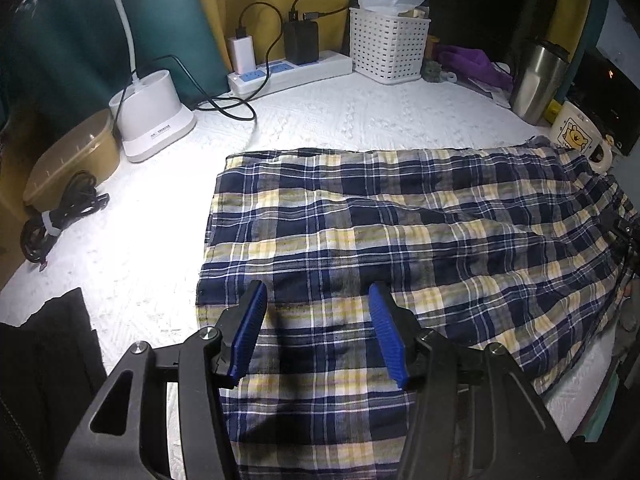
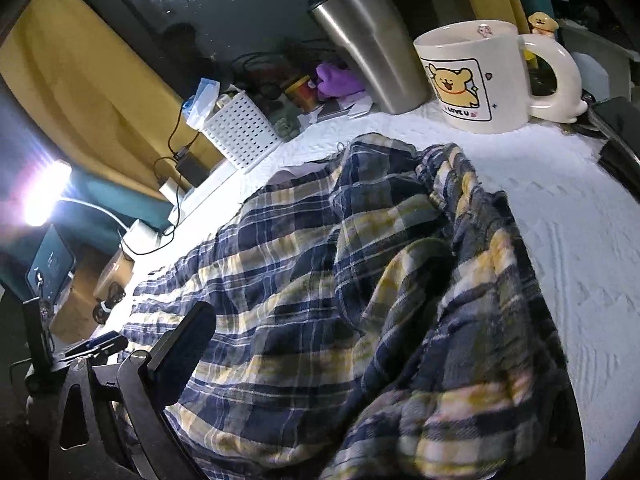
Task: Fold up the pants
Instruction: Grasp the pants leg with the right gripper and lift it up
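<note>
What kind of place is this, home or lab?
Likely a home, a cluttered bedroom desk or table: plaid pants lie on a white quilted cover, with a power strip of chargers, a cartoon bear mug and a steel tumbler nearby.

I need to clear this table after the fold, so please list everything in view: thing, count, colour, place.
pants: one, navy-yellow plaid, spread mid-table
table cover: one, white, under everything
basket: one, white, back edge
power strip: one, white, left of basket
chargers: two, one white, one black, plugged into strip
lamp base: one, white, back left
lidded box: one, tan, far left
cable bundle: one, black, beside box
tumbler: one, steel, back right
mug: one, cream with bear, by tumbler
purple cloth: one, behind tumbler
left gripper: fingers blue, open over pants
right gripper: one black finger visible
</note>
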A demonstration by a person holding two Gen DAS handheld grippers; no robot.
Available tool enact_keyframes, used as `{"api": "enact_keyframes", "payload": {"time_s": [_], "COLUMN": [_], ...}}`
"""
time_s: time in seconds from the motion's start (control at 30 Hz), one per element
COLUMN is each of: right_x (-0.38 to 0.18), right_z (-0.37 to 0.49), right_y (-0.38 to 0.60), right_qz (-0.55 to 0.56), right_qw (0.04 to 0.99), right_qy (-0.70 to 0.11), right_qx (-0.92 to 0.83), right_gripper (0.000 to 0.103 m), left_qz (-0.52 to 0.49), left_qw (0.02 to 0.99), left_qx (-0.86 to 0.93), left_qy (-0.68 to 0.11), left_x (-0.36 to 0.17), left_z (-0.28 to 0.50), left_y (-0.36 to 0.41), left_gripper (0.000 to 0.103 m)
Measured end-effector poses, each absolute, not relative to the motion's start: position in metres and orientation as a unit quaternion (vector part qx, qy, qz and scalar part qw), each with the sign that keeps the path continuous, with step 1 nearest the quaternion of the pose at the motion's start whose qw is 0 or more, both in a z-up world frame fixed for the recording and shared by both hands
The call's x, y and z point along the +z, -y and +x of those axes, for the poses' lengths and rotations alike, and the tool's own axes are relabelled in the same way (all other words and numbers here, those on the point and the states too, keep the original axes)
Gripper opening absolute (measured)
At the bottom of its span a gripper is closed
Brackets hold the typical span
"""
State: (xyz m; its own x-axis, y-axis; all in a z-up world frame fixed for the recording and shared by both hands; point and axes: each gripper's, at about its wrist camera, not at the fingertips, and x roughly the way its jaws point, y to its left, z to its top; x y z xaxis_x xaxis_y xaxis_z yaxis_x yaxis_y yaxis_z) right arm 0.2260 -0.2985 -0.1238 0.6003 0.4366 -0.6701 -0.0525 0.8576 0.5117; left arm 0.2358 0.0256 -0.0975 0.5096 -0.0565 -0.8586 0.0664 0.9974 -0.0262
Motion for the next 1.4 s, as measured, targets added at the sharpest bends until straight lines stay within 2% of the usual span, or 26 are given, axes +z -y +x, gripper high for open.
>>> {"api": "enact_keyframes", "payload": {"time_s": [0.03, 0.17, 0.23, 0.3, 0.37, 0.43, 0.67, 0.73, 1.4], "right_x": [-0.126, -0.128, -0.129, -0.128, -0.125, -0.121, -0.100, -0.093, -0.043], "right_z": [0.228, 0.231, 0.231, 0.230, 0.230, 0.228, 0.224, 0.221, 0.205], "right_y": [0.297, 0.296, 0.296, 0.297, 0.296, 0.293, 0.279, 0.274, 0.199], "right_qz": [0.228, 0.226, 0.226, 0.229, 0.225, 0.219, 0.192, 0.181, 0.108], "right_qw": [0.862, 0.862, 0.861, 0.862, 0.865, 0.869, 0.882, 0.888, 0.906], "right_qy": [-0.428, -0.432, -0.433, -0.430, -0.426, -0.420, -0.406, -0.400, -0.384], "right_qx": [0.146, 0.143, 0.140, 0.143, 0.143, 0.146, 0.139, 0.135, 0.146], "right_gripper": [0.077, 0.064, 0.045, 0.036, 0.034, 0.026, 0.022, 0.018, 0.015], "left_qz": [0.005, 0.004, 0.002, -0.001, -0.005, -0.010, -0.026, -0.030, -0.057], "left_qw": [0.869, 0.870, 0.871, 0.873, 0.875, 0.878, 0.885, 0.887, 0.906], "left_qx": [-0.036, -0.036, -0.035, -0.032, -0.030, -0.028, -0.032, -0.035, -0.060], "left_qy": [-0.494, -0.492, -0.490, -0.486, -0.482, -0.478, -0.464, -0.459, -0.415], "left_x": [-0.098, -0.098, -0.096, -0.095, -0.094, -0.092, -0.090, -0.089, -0.081], "left_z": [0.236, 0.239, 0.239, 0.238, 0.237, 0.234, 0.225, 0.223, 0.202], "left_y": [-0.026, -0.027, -0.030, -0.033, -0.037, -0.042, -0.058, -0.063, -0.107], "left_gripper": [0.053, 0.053, 0.053, 0.053, 0.053, 0.053, 0.053, 0.053, 0.053]}}
